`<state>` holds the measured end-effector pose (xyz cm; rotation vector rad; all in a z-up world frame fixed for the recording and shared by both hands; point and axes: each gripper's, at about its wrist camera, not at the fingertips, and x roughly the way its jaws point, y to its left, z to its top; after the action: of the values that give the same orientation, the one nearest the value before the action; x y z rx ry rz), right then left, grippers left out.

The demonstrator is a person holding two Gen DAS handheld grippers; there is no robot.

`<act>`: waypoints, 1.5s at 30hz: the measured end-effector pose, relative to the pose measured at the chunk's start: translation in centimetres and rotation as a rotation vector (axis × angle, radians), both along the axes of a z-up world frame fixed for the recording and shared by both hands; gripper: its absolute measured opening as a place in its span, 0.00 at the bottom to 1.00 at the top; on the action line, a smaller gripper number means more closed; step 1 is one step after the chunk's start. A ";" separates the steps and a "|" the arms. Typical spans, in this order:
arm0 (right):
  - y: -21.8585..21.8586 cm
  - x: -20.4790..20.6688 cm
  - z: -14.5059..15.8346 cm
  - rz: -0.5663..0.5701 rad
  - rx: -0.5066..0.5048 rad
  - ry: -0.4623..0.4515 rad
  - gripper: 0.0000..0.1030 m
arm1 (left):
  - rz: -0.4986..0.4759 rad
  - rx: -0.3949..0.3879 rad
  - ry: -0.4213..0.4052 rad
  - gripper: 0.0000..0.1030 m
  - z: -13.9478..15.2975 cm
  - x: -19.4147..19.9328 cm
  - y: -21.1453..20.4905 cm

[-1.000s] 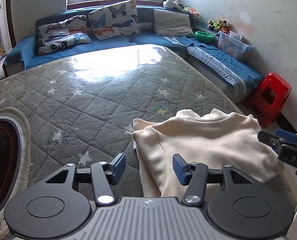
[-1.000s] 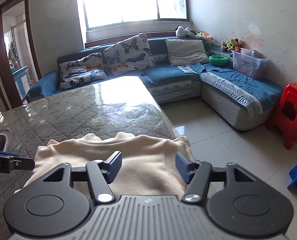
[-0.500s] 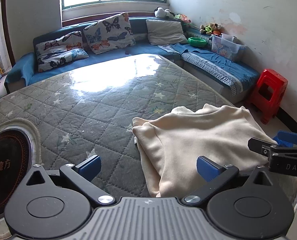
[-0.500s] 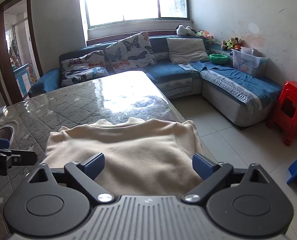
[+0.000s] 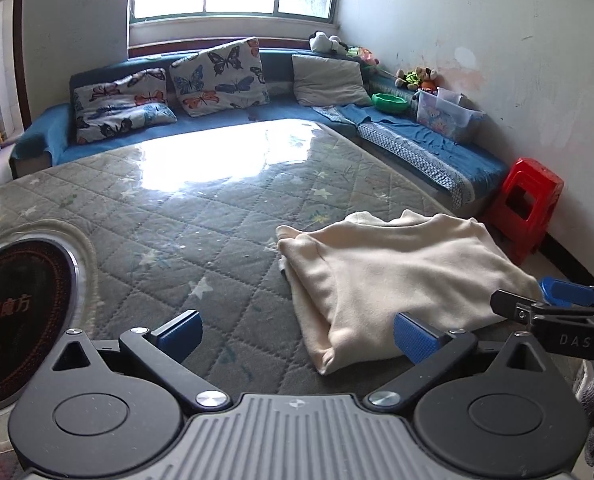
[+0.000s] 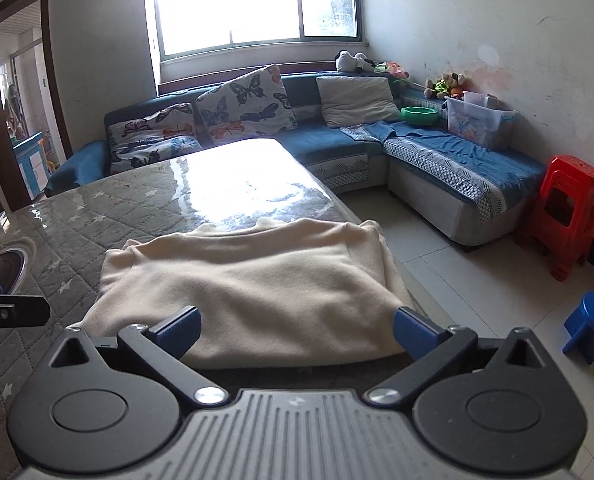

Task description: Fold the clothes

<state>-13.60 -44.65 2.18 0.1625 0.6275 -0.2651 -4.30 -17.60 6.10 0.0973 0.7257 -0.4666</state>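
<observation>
The folded cream fleece sweater [image 6: 253, 284] lies dead ahead at 12 o'clock of the right gripper [image 6: 295, 330], long axis crosswise. From the left gripper [image 5: 295, 334] it's off at 1 o'clock, so the right is nearer. Both sets of fingers are spread wide, holding nothing.

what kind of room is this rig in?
Most likely a home living room: a blue corner sofa with butterfly cushions, stuffed toys by the wall, and a quilt-covered table holding the folded cream garment.
</observation>
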 end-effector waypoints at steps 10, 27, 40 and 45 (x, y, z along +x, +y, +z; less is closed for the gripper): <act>1.7 -1.1 -0.1 -0.002 -0.028 0.011 1.00 | -0.029 0.064 0.000 1.00 -0.6 -2.6 0.8; 4.0 -3.4 -0.5 0.012 -0.033 0.011 1.00 | -0.033 0.078 0.002 1.00 -1.8 -5.9 1.5; 5.6 -4.9 -0.6 0.034 -0.055 0.033 1.00 | -0.022 0.086 0.001 1.00 -2.5 -7.6 1.9; 5.9 -5.3 -0.8 0.027 -0.039 0.056 1.00 | -0.020 0.086 -0.002 1.00 -2.5 -7.8 1.8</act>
<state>-18.90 -38.71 1.42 0.1089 0.6789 -0.2559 -12.05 -15.80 3.59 0.1861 0.7433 -0.4546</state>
